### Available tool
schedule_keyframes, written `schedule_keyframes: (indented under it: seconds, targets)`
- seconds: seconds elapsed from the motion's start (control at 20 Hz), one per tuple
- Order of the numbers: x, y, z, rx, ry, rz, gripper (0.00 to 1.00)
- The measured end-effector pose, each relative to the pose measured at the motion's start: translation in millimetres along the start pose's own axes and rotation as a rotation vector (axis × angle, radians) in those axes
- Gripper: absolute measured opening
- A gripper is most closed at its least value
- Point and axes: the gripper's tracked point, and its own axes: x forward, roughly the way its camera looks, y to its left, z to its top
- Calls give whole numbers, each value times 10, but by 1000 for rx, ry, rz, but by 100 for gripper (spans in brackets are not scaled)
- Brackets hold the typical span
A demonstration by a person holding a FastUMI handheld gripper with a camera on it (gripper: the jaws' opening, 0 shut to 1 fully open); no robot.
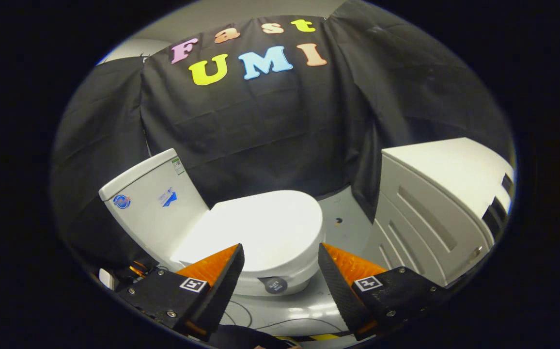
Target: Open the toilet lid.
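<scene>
The toilet lid point(265, 228) lies flat and closed on the bowl, just ahead of the gripper point(281, 269), whose fingers stand spread wide with nothing between them. The front edge of the lid sits in the gap between the two fingertips, and the cistern point(151, 203) rises behind it, toward the black cloth wall. A white cabinet point(435, 208) stands near the toilet on the side of the right finger, with a strip of pale floor point(343, 218) between them. A small dark round tab point(275, 285) shows at the front of the seat, just under the lid's rim; the fisheye bends this area, so whether it is a lift handle or a sticker is hard to say.

The approach looks like the step in hand: the fingers have not touched the lid and the lid has not begun to rise. The next move probably calls for bringing the fingertips down and forward to the lid's front rim, catching that rim alone and not the seat beneath it, then swinging it up and back toward the cistern on its hinge.
</scene>
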Motion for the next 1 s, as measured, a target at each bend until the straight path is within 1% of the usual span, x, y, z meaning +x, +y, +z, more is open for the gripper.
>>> schedule_keyframes:
  seconds: [0.15, 0.25, 0.35, 0.45, 0.6, 0.8, 0.85, 1.0]
  targets:
    - [102, 109, -167, 166, 0, 41, 95]
    - [200, 131, -329, 286, 4, 50, 95]
    - [266, 152, -490, 375, 12, 56, 95]
    - [351, 101, -655, 431, 29, 42, 95]
    - [400, 15, -811, 526, 42, 43, 94]
    - [563, -87, -1081, 610, 73, 13, 94]
    - [600, -96, -1124, 643, 76, 13, 94]
    - [671, -63, -1172, 765, 67, 50, 94]
